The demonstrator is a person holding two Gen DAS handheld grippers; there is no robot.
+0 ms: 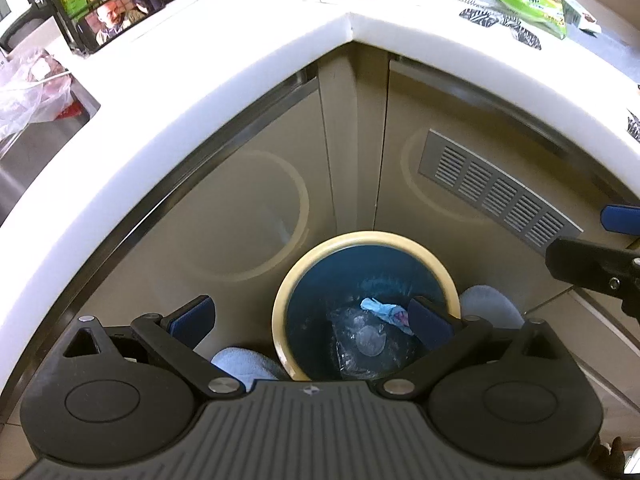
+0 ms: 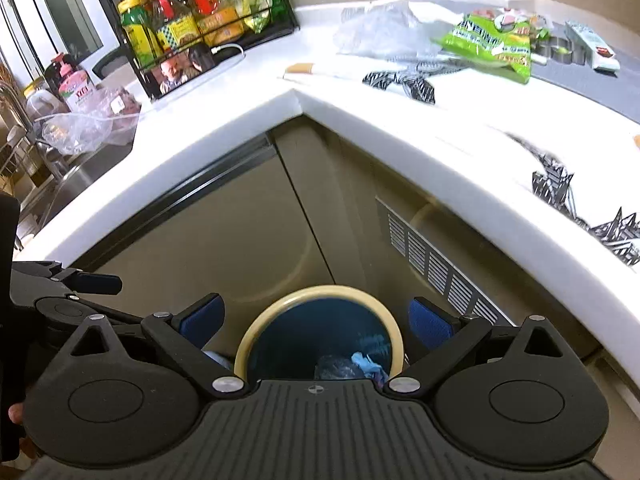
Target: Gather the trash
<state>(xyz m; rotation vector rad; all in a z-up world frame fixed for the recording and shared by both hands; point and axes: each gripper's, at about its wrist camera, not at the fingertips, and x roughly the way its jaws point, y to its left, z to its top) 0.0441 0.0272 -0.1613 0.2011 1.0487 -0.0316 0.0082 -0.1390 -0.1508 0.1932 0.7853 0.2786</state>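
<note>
A round bin with a cream rim (image 1: 362, 240) (image 2: 320, 291) and blue inside stands on the floor in the corner below the counter. Crumpled clear plastic (image 1: 366, 340) and a light blue wrapper (image 1: 380, 308) (image 2: 366, 362) lie inside it. My left gripper (image 1: 310, 320) hangs open over the bin with nothing between its blue pads. My right gripper (image 2: 318, 322) is also open and empty above the bin; it shows at the right edge of the left wrist view (image 1: 592, 240). On the counter lie a green snack bag (image 2: 492, 46) (image 1: 532, 0) and a clear plastic bag (image 2: 380, 32).
White L-shaped countertop (image 2: 240, 120) juts over the bin. A black rack of bottles (image 2: 192, 20) with a phone (image 2: 180, 68) stands at the back left; a sink (image 2: 76, 176) with a plastic bag (image 2: 88, 124) is left. Vent grille (image 1: 496, 188) in the right cabinet door. Light blue slippers (image 1: 492, 306) flank the bin.
</note>
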